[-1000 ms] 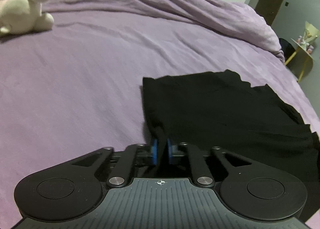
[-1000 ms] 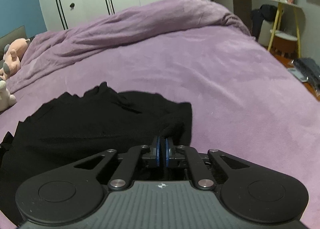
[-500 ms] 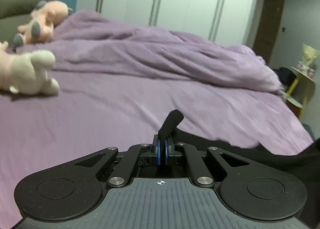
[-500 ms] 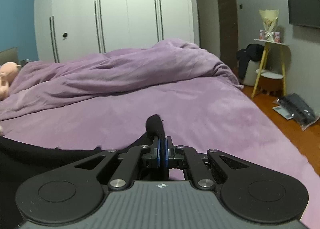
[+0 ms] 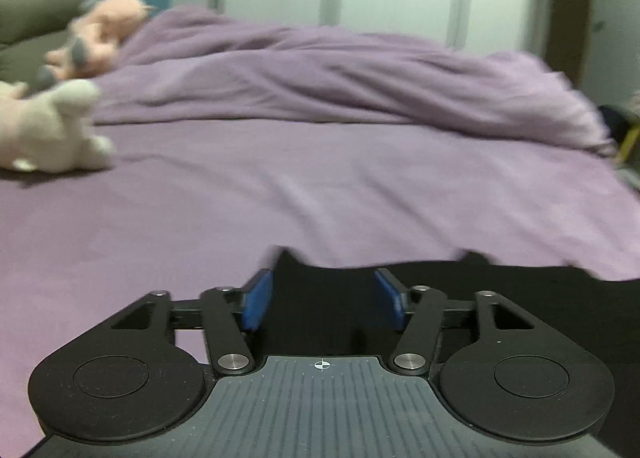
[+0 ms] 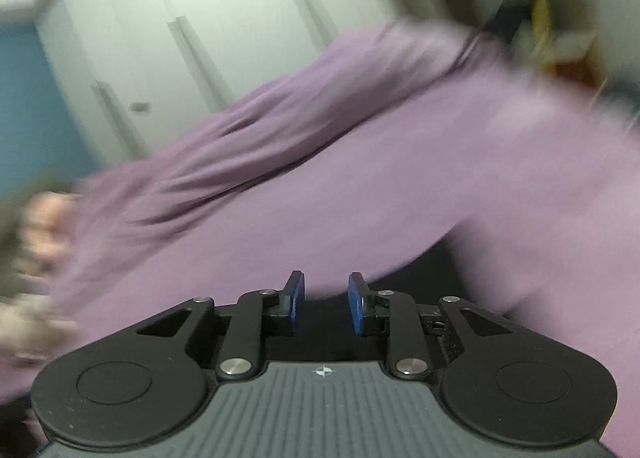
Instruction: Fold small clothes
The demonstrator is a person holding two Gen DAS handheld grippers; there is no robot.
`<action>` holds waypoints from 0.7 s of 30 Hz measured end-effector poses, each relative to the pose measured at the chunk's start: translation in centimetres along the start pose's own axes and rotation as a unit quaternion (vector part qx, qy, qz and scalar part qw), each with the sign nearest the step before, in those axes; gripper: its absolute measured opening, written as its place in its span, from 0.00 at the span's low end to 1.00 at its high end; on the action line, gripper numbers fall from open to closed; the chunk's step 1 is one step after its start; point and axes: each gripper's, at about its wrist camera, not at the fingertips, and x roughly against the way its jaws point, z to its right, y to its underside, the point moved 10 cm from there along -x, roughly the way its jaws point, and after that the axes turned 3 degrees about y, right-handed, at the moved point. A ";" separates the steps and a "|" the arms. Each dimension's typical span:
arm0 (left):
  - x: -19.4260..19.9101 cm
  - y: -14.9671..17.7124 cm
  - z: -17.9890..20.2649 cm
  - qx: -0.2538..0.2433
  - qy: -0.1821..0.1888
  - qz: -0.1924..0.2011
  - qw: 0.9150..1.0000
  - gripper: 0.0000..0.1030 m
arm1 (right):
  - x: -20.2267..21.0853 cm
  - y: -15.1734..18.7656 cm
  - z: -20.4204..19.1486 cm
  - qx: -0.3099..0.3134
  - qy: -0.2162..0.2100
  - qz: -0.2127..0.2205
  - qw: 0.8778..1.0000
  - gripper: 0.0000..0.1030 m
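The black cloth (image 5: 500, 298) is being let go on the purple bed (image 5: 320, 186). The left tool (image 5: 324, 294) is opening, with cloth between its pads but not pinched. The right tool (image 6: 326, 306) is opening too, holding nothing. Next, a fresh edge must probably be grabbed. Soft toys (image 5: 52, 130) are seen farther off.
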 end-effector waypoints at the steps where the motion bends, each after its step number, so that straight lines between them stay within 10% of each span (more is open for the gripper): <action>1: -0.4 0.3 1.2 -0.001 0.018 -0.002 1.000 0.65 | -1.0 1.5 -1.1 -0.017 -0.033 -0.023 0.999 0.24; 6: -3.5 2.0 5.1 -0.035 0.009 -0.027 0.999 0.68 | -5.9 6.5 -2.6 -0.013 -0.053 -0.079 0.995 0.20; 13: -6.1 3.2 3.7 -0.037 -0.029 -0.040 0.998 0.82 | -5.2 1.9 4.1 0.020 0.010 -0.020 1.000 0.00; 21: -6.5 3.4 3.9 -0.038 -0.031 -0.039 0.998 0.86 | -3.9 -1.3 10.1 -0.026 0.083 0.027 0.996 0.00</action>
